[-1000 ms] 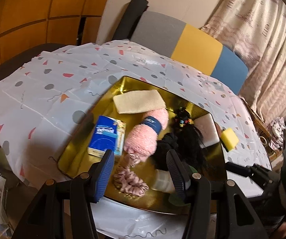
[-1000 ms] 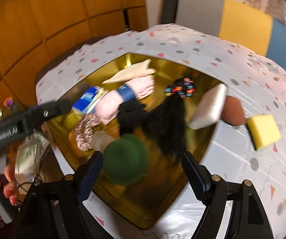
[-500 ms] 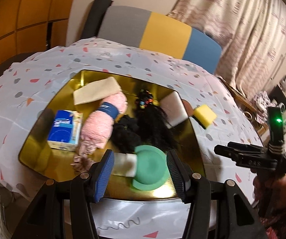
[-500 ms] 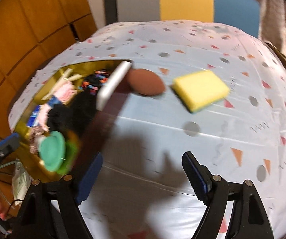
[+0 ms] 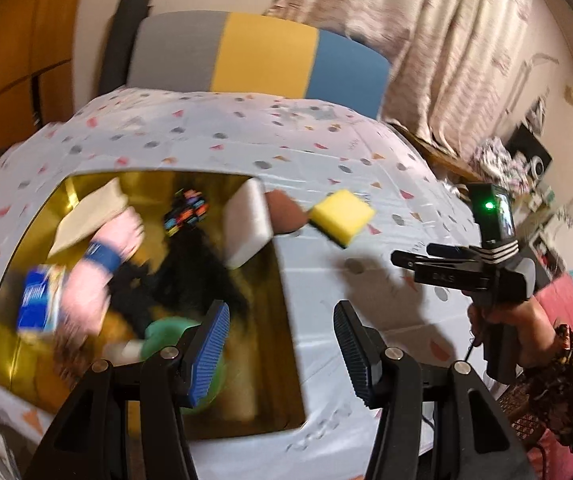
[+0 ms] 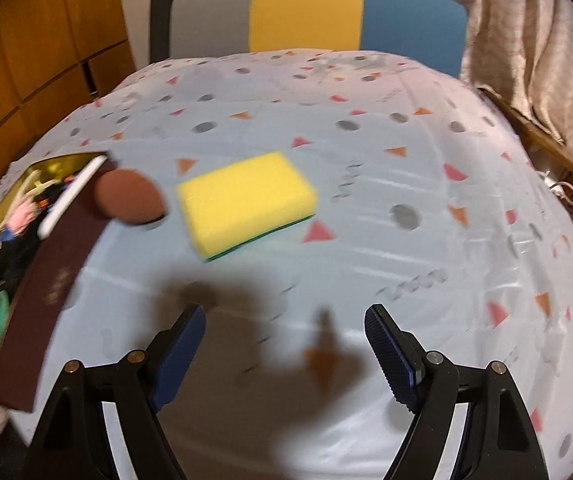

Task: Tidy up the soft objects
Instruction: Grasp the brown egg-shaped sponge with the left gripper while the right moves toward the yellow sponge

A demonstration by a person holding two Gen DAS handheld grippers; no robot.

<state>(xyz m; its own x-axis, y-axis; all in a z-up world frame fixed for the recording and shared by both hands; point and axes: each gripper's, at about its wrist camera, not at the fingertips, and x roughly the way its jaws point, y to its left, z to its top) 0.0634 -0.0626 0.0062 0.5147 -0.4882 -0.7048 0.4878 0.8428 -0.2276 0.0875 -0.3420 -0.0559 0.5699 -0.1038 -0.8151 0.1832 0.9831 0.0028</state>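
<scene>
A yellow sponge [image 6: 246, 200] with a green underside lies on the patterned tablecloth; it also shows in the left wrist view [image 5: 342, 216]. A brown oval puff [image 6: 130, 196] lies between it and the gold box [image 5: 282, 292]. The box holds a white sponge [image 5: 246, 228] leaning on its right wall, a pink fluffy item [image 5: 102, 264], black fuzzy items [image 5: 190, 268], a beige cloth [image 5: 90, 216], a blue packet [image 5: 38, 300] and a green round item [image 5: 166, 332]. My left gripper [image 5: 278, 348] is open and empty above the box's right wall. My right gripper [image 6: 286, 352] is open and empty, short of the yellow sponge.
The tablecloth [image 6: 426, 184] covers a round table. A chair back in grey, yellow and blue [image 6: 310, 12] stands behind it. Curtains [image 5: 446, 52] hang at the right, wooden panels [image 6: 26, 52] at the left. The right hand-held gripper [image 5: 466, 272] shows in the left wrist view.
Both grippers have swung right. The right one left the box and now faces the yellow sponge on the cloth. The left one moved from over the box contents to its right wall.
</scene>
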